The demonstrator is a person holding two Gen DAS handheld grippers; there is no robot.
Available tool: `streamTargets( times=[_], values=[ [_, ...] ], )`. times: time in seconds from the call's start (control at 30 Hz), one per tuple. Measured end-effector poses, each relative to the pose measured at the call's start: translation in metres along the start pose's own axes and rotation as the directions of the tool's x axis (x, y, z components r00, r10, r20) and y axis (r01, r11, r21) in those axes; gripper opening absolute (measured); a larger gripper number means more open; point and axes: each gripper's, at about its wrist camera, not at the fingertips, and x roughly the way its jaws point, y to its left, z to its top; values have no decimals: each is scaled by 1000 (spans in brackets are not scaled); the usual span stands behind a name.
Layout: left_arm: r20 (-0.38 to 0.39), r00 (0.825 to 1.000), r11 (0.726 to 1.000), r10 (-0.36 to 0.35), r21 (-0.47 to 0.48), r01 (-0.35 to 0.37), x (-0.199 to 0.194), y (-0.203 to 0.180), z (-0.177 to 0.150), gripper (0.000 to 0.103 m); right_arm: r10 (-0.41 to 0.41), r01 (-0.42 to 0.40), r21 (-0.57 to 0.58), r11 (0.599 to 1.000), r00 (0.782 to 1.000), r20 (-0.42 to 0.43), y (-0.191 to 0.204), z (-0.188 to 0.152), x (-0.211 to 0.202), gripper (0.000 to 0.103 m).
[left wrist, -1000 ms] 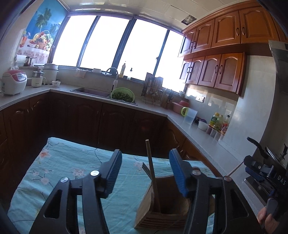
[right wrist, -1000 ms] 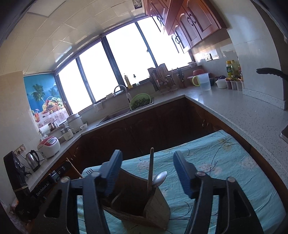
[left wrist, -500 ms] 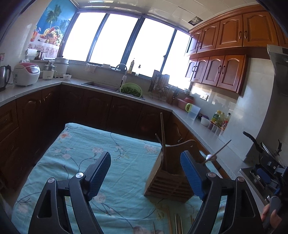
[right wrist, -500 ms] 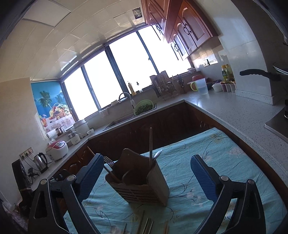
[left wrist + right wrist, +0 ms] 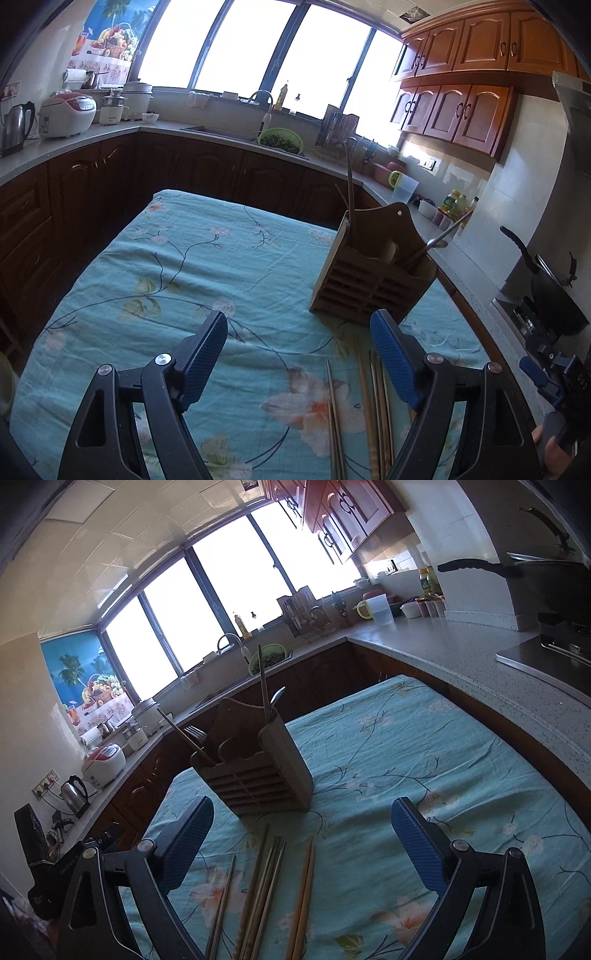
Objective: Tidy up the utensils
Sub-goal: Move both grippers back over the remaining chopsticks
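Both jaws gape empty: the left hand-held gripper [image 5: 299, 354] and right hand-held gripper [image 5: 303, 836] hover over loose chopsticks [image 5: 266, 882] lying ready for pickup. The wooden utensil holder [image 5: 255, 771] waits at twelve o'clock on the tabletop [image 5: 424, 746].

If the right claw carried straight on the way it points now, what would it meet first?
Most likely the loose chopsticks lying on the tablecloth between its open fingers; the wooden utensil holder stands just beyond. Depth is hard to judge.

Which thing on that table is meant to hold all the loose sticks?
Find the table with the teal flowered cloth. Beyond the loose chopsticks lying flat stands the wooden utensil holder. It alone stands upright: a slatted box with handles poking out.
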Motion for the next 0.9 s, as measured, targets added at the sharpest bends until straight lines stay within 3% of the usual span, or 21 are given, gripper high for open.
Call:
streamTargets(
  times=[0.3,0.63,0.73,0.8,0.9],
  values=[
    [-86,995,999,45,2,-45,-2,7,-14,80,-34,33,-14,999,994,-104,-6,-37,13,98],
    [-171,983,997,64,50,-56,14,-2,-14,78,-60,49,-73,996,984,-168,1,-45,33,97],
    [-198,979,997,58,57,-47,21,-5,-16,76,-79,61,-92,994,976,-201,1,-48,44,84],
    [-219,974,997,51,62,-38,29,-9,-16,74,-87,64,-101,993,967,-239,0,-50,55,66],
    [-274,961,996,43,93,-19,45,-17,-17,68,-97,64,-125,990,954,-283,3,-54,70,49]
  ],
)
